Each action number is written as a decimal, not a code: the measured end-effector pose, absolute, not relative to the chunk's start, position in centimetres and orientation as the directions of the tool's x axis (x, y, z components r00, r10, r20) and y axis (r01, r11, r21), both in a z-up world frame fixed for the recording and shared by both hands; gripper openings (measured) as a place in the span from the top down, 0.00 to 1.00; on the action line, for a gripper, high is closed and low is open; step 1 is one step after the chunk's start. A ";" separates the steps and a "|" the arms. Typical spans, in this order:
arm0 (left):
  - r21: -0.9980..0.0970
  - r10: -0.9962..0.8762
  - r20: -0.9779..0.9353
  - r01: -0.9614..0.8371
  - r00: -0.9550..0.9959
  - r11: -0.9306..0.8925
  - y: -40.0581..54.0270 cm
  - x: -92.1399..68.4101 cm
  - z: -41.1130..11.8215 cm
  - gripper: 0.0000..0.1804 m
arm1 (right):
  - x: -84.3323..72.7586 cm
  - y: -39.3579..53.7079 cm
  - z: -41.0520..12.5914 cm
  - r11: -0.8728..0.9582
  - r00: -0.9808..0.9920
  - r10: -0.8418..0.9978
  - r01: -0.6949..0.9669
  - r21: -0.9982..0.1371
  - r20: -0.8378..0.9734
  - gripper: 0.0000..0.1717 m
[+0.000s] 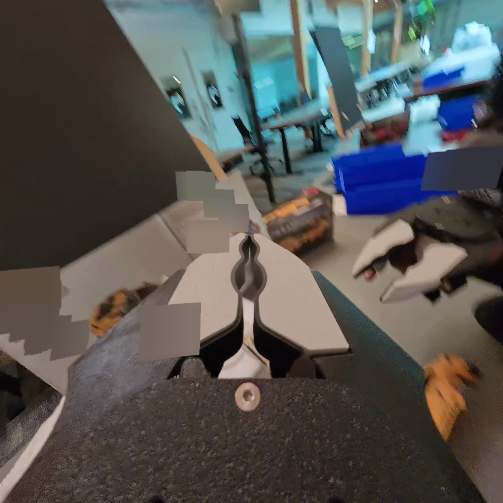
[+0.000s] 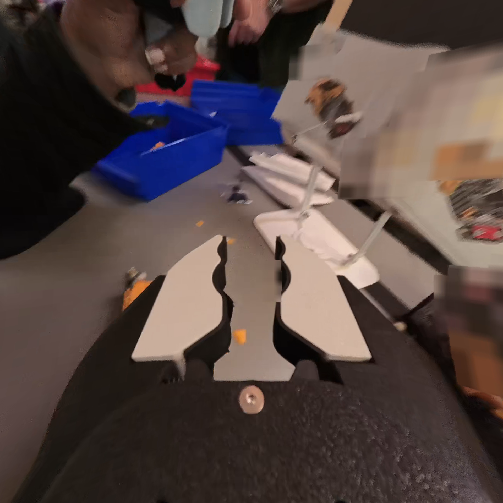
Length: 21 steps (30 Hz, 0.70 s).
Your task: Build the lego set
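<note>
Grey tabletop [image 2: 81, 272] in a blurred workshop room, with desks and dark panels far off.

Item: my left claw [image 1: 248, 239], fingertips closed together, nothing visible between them. Just beyond its tips stands a clear container [image 1: 299, 220] of orange and dark packets; a white box [image 1: 122, 258] lies to its left, and an orange wrapper [image 1: 446, 392] sits near right.

Item: my right claw [image 2: 250, 241], jaws parted, bare tabletop showing between them, pads touching nothing. Small orange scraps [image 2: 239, 336] lie under and ahead of it. A white tray [image 2: 272, 226] on wire legs sits just right of the right fingertip; whether they touch I cannot tell.

Item: blue bins [image 2: 168, 168], far left, one behind another. A person's hand [image 2: 109, 49] in a dark sleeve hangs above them.

Item: orange packet [image 2: 136, 288], near left of the right claw.
</note>
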<state>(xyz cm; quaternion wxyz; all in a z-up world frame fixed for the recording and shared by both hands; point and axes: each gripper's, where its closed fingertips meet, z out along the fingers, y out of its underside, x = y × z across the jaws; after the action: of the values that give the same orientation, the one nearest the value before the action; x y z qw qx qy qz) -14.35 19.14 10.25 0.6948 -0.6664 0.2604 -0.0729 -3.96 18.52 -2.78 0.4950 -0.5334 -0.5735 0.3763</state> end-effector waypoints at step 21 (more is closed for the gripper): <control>-0.753 -0.571 -0.114 -0.446 0.813 -0.484 8.6 -15.2 -16.1 0.91 | 0.2 10.1 -17.2 0.377 -0.379 0.914 0.659 -0.651 0.147 0.77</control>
<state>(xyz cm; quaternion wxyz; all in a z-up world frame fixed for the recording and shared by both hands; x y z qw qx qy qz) -15.15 8.59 -16.11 0.4125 -0.8580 0.2965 -0.0759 0.16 10.06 -17.24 0.2518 -0.4973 -0.7908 0.2530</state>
